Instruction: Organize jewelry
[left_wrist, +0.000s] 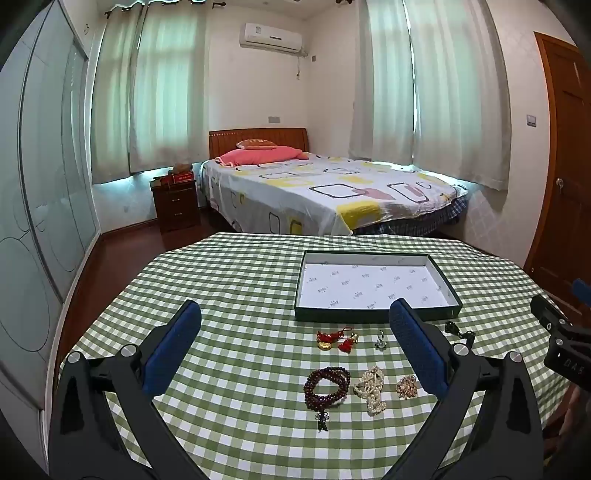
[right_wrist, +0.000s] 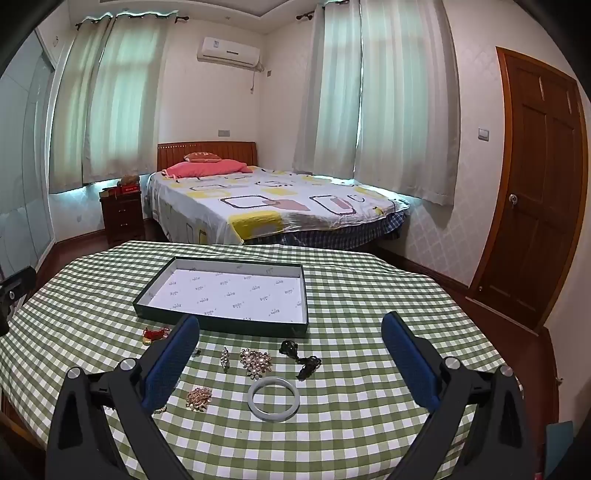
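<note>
Jewelry lay scattered on a table w/ a green-and-white checked cloth (left_wrist: 229, 295), all of it on the near side of a shallow dark-sided box tray (left_wrist: 376, 314) w/ white printed lining. Nothing sat inside the tray.

In the left wrist view we held the left gripper (left_wrist: 295, 343) above the cloth, jaws spread wide, nothing between the blue pads (left_wrist: 173, 347). Between those fingers we saw a dark red bead bracelet (left_wrist: 327, 386) nearest us, a heap of pearl strands (left_wrist: 371, 387) just right of it, and a small rose-gold brooch (left_wrist: 406, 386) further right, partly behind the right finger. Farther off, close to the tray's near wall: a red tassel charm w/ gold pieces (left_wrist: 334, 339), a small silver ring-like piece (left_wrist: 380, 341), and a dark pendant (left_wrist: 460, 332) at the far right.

In the right wrist view we held the right gripper (right_wrist: 291, 343) likewise wide, empty. Between its fingers: a pale jade bangle (right_wrist: 273, 399) lying flat, nearest; a flower brooch w/ pearly stones (right_wrist: 255, 361) beyond it; a slim sparkly clip (right_wrist: 225, 357) left of that; the same dark pendant to the right, near the tray. The rose-gold brooch lay near-left, just beside the left finger.

Beyond the table stood a bed (right_wrist: 280, 206) w/ a patterned sheet.
</note>
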